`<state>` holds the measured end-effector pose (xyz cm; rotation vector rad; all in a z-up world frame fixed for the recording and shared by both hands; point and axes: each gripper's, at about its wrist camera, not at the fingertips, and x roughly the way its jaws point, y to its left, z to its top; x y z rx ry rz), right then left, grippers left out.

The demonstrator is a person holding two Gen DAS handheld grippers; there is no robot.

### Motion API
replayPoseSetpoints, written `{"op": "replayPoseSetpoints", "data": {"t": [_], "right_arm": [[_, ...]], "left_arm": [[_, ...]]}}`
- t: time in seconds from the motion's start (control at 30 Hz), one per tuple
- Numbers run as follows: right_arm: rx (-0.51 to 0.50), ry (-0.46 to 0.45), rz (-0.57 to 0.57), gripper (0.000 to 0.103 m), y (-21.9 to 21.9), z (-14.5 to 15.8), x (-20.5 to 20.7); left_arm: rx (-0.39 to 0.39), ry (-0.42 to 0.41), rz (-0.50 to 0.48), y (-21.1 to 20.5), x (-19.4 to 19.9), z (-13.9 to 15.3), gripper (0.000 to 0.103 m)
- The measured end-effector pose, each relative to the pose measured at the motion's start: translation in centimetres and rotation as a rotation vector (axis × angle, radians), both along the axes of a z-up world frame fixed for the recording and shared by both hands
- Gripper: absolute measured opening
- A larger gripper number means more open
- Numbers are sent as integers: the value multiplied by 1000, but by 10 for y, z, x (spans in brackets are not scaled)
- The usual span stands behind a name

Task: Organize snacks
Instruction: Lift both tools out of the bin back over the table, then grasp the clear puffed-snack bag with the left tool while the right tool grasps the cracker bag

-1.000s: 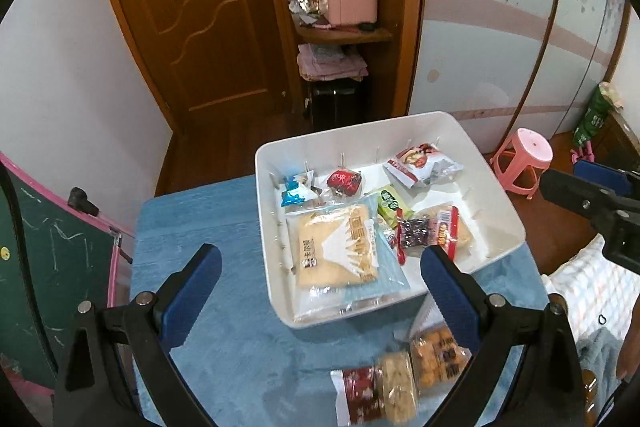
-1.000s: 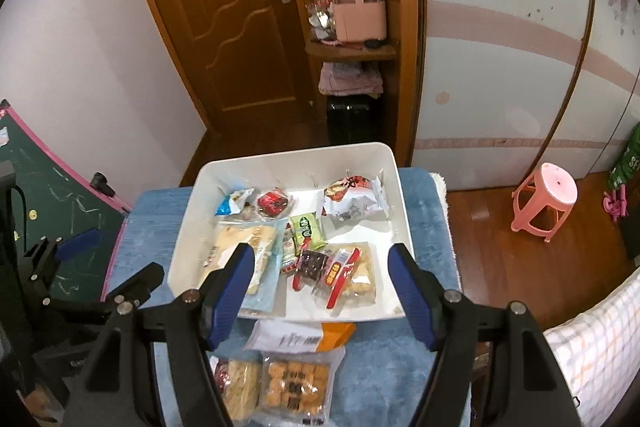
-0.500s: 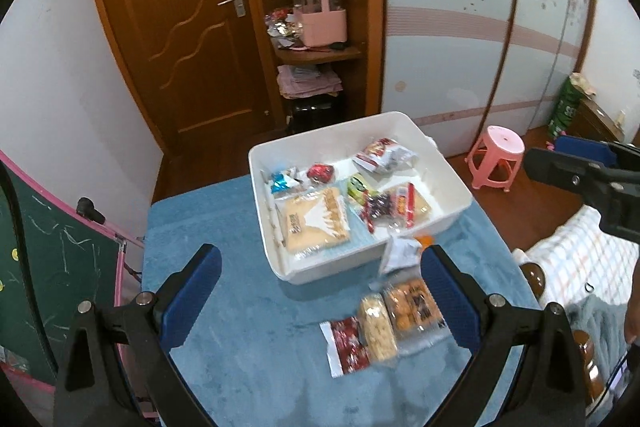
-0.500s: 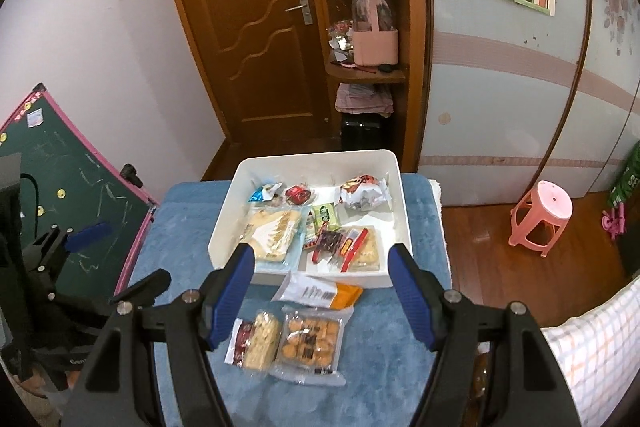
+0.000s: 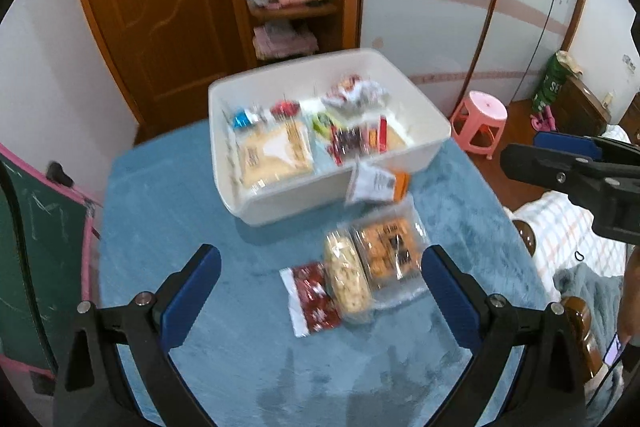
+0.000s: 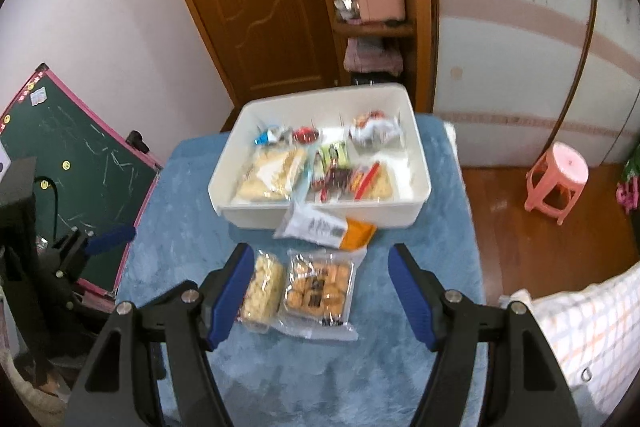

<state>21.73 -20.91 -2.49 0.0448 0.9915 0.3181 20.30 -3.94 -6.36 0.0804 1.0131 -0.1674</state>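
Both my tongs are spread wide and hold nothing. My right tongs (image 6: 316, 291) hang over the biscuit pack (image 6: 318, 293) on the blue bench (image 6: 180, 187), with the puffed-rice pack (image 6: 262, 287) touching its left side and a red packet (image 5: 314, 293) beyond that. A white-and-orange sachet (image 6: 326, 227) leans against the white bin (image 6: 320, 217), which already has several snacks in it. My left tongs (image 5: 320, 291) hover over the same cluster. I judge the biscuit pack comes next: I should straddle it across its short sides, avoid pinching the neighbour, then lift it clear over the bin's near wall.
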Motion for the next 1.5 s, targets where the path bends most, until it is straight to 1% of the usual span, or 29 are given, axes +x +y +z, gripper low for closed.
{"op": "replayPoseSetpoints", "data": {"t": [0.17,0.3,0.53,0.63,0.73,0.77,0.8,0.87,0.9,1.0,1.07,1.1,1.17,1.2,1.23,1.27,1.37,1.4,1.47,1.5], "right_arm": [[7,62,-14,70,-1,-38,4],[6,115,-23,70,2,-65,10],[32,249,-41,70,11,-120,28],[22,285,-50,70,16,-139,35],[24,310,-52,71,21,-154,42],[36,322,-52,75,22,-157,43],[50,331,-56,83,24,-160,46],[64,330,-58,90,27,-163,48],[62,326,-56,90,30,-163,50],[46,327,-43,90,40,-166,52],[18,328,-38,94,47,-170,53],[1,332,-33,94,51,-173,55],[-36,353,-32,94,57,-181,56],[-39,371,-31,94,58,-185,57],[-40,396,-32,94,59,-191,57],[-38,412,-38,94,59,-196,57],[-2,414,-72,94,53,-200,56],[2,415,-76,91,51,-199,55],[14,408,-86,81,46,-196,53],[22,406,-88,81,44,-194,52]], "left_arm": [[-18,75,37,-3,6,-46,100],[-34,115,74,1,12,-73,100],[-29,153,96,1,24,-105,95],[-30,174,92,-3,27,-118,94],[-16,187,82,-7,31,-128,90],[-11,192,83,-7,32,-132,87],[-9,196,85,-7,33,-134,85],[-19,209,94,-4,35,-140,84],[-27,212,101,-1,37,-142,84],[-46,217,100,5,40,-145,74],[-77,224,91,9,40,-145,65],[-89,224,86,10,40,-145,63],[-116,224,68,10,39,-143,47],[-124,224,58,9,38,-143,42],[-127,222,46,7,37,-142,34],[-121,227,38,4,36,-142,31],[-75,198,12,-6,32,-140,30],[-70,194,8,-7,31,-140,30],[-65,192,5,-8,30,-140,29],[-64,193,3,-8,30,-139,29]]}}
